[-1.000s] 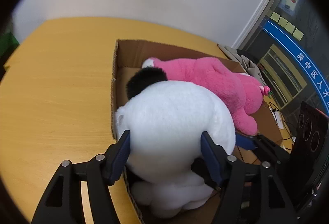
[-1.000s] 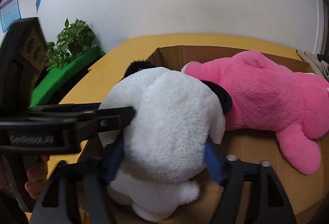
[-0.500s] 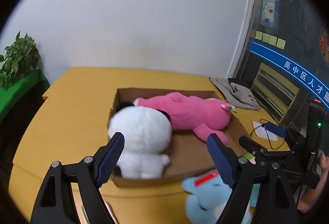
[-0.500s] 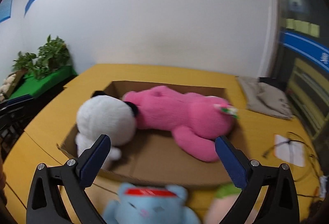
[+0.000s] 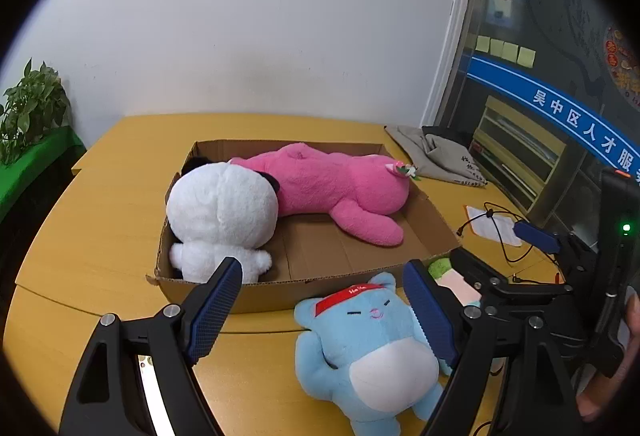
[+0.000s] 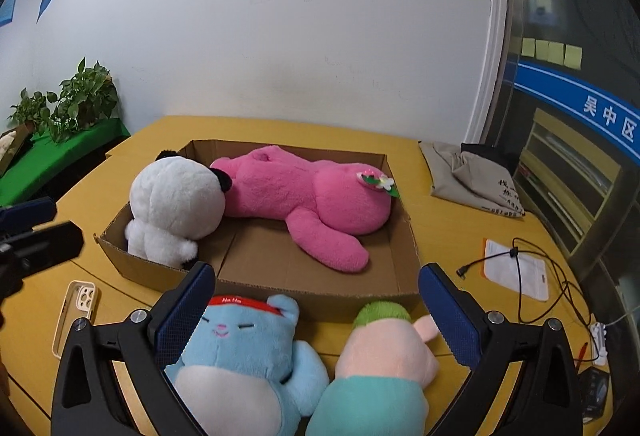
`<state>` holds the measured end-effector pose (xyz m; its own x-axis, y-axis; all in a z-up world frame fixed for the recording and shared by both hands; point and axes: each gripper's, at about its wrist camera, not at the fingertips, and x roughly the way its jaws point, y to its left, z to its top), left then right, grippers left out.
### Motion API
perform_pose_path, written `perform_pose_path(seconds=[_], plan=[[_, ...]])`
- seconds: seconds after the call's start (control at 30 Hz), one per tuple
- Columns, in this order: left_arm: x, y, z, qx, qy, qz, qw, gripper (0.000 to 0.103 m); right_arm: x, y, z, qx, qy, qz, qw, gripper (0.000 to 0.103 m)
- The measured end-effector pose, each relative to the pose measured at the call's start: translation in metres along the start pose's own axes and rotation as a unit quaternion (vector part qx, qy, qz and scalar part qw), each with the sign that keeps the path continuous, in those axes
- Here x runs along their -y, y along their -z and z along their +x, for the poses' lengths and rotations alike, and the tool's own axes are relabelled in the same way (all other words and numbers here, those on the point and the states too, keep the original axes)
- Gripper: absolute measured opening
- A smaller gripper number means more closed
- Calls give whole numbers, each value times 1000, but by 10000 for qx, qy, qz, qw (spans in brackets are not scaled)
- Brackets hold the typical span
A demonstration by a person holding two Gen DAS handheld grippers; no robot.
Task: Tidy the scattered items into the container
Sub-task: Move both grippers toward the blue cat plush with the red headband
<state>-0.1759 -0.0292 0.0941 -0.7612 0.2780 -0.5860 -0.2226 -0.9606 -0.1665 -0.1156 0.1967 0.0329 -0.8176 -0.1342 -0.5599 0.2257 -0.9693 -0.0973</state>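
The blue cat plush (image 6: 240, 364) lies on the yellow table (image 6: 448, 248) at 6 o'clock from the cardboard box (image 6: 320, 286), beside a pink-faced plush with green hair (image 6: 384, 352). It looks soft, light and squashy, so squeeze its fat tummy. The left gripper (image 5: 322, 310) and the right gripper (image 6: 316, 312) are both wide apart, holding nothing. The white panda plush (image 6: 176, 204) and pink bear plush (image 6: 304, 196) are in the box.

Left gripper (image 5: 322, 306): black angular frame, silver screws, blue cross-hatched pads (image 5: 214, 302); right gripper (image 6: 316, 310) identical; green LED at 3 o'clock on its handle.
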Motion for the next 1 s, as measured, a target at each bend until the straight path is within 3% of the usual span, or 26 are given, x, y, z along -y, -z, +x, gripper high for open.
perform_pose_path(seconds=[1.0], plan=[[-1,22,10,-202,134,-11,9997,83,-5,19,0,-153,-56,38,9999,103]])
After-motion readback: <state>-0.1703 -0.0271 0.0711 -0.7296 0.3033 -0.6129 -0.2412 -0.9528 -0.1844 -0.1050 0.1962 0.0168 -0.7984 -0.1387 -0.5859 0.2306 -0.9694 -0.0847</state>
